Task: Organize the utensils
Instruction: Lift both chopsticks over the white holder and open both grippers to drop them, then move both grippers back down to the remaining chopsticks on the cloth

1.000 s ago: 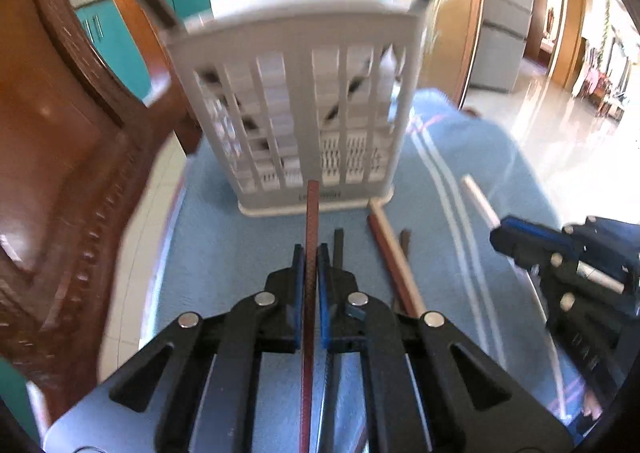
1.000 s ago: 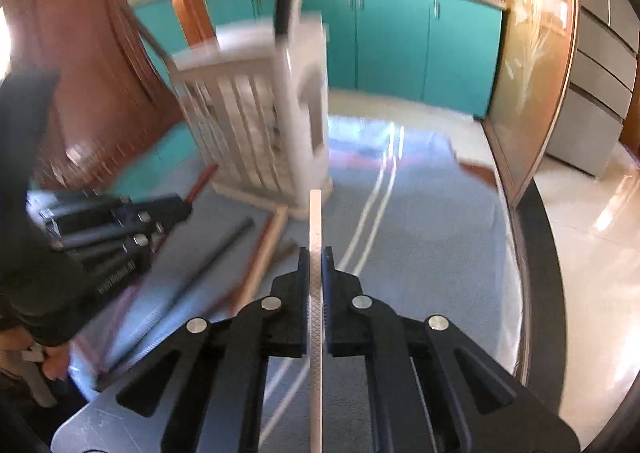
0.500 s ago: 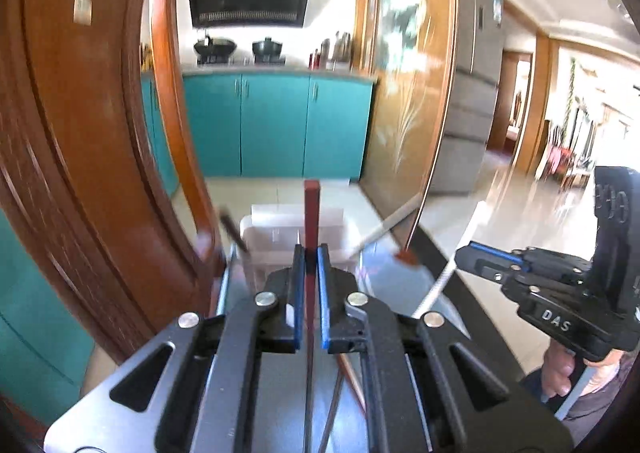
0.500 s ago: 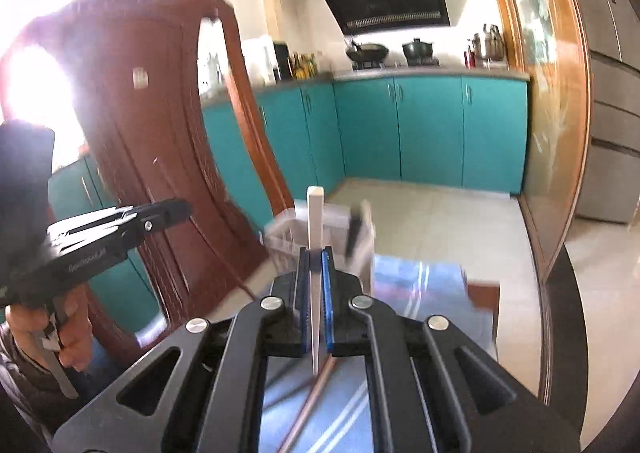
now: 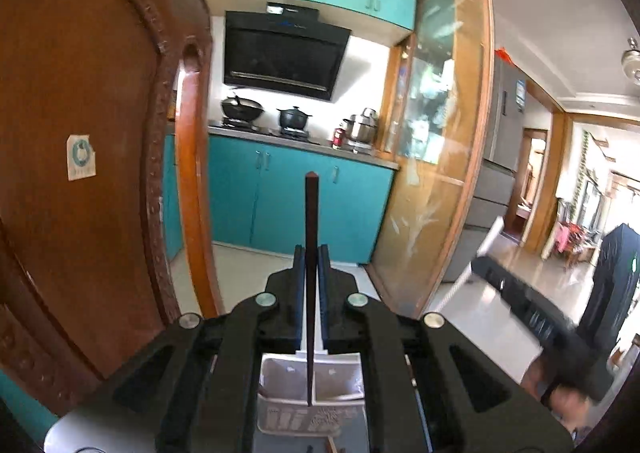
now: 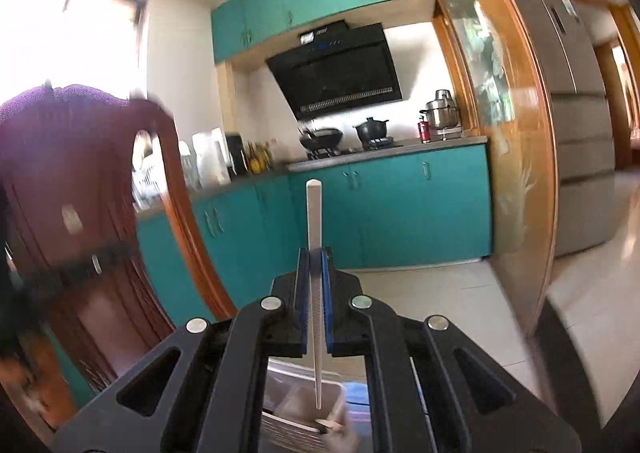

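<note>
Chopsticks: 2 in hand, 1 per gripper. Left gripper has its jaws pinched on the dark red chopstick; right gripper has its jaws pinched on the white chopstick. Both sticks run upright through the pads, butt end up, thin end hanging below.

Change over the last second: both were low over the blue cloth, with the sticks lying flat and pointing at the white caddy side-on. Now both are lifted well clear and tipped up, so the cameras look out at the teal cabinets instead of the table. Grip did not slip on either stick during the lift.

Position now: in the left view the caddy sits directly under the gripper, 2 compartments visible from above, and the red stick's tip hangs over the divider, leaning toward the left cell. In the right view the white tip hangs over the caddy rim; that part is blurred, so the exact cell is unclear. The right gripper is a dark smear at the right of the left view.

My read: pick-up done, both sticks staged for insertion. Next is straight down, then release. Risk: red tip catching the divider. More sticks likely remain on the cloth; only a stub shows below the caddy.
</note>
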Demonstrator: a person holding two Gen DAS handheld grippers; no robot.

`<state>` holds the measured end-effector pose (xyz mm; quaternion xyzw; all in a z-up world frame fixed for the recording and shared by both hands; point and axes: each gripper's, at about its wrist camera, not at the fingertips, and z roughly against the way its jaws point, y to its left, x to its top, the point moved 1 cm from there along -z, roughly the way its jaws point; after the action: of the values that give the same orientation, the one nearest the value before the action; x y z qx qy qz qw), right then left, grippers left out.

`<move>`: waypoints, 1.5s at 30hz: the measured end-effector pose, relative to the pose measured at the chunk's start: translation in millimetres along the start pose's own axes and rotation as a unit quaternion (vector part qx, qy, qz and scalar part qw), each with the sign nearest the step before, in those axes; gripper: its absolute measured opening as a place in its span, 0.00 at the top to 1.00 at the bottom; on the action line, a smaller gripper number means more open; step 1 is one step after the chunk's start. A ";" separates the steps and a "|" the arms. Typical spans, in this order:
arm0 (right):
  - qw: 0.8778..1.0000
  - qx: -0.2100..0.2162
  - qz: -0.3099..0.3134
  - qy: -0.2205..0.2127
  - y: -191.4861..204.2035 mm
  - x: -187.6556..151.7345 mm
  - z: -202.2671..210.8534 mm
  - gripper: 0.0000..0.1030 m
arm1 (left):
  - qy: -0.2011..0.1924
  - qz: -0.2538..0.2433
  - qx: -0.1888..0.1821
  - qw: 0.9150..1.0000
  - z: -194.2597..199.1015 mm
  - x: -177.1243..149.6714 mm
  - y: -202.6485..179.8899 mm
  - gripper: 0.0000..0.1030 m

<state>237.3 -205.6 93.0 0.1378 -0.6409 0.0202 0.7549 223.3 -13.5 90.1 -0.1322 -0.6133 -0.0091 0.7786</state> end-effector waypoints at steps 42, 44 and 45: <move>0.900 0.020 -0.021 0.435 -5.6 -263.5 -45.0 0.63 | 0.190 -0.070 0.007 0.979 -44.7 -177.3 19.7 0.68; 0.902 0.017 -0.016 0.431 -0.1 -269.0 -41.7 0.70 | 0.207 -0.094 0.019 0.974 -49.1 -188.4 14.5 0.68; 0.900 0.025 -0.019 0.435 2.2 -269.8 -40.8 0.84 | 0.212 -0.099 0.021 0.972 -50.4 -192.6 13.3 0.68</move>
<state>228.2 -154.6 -174.9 0.1464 -0.2453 0.0801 0.9550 226.0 -40.2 -107.7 -0.0496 -0.4443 -0.1006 0.8888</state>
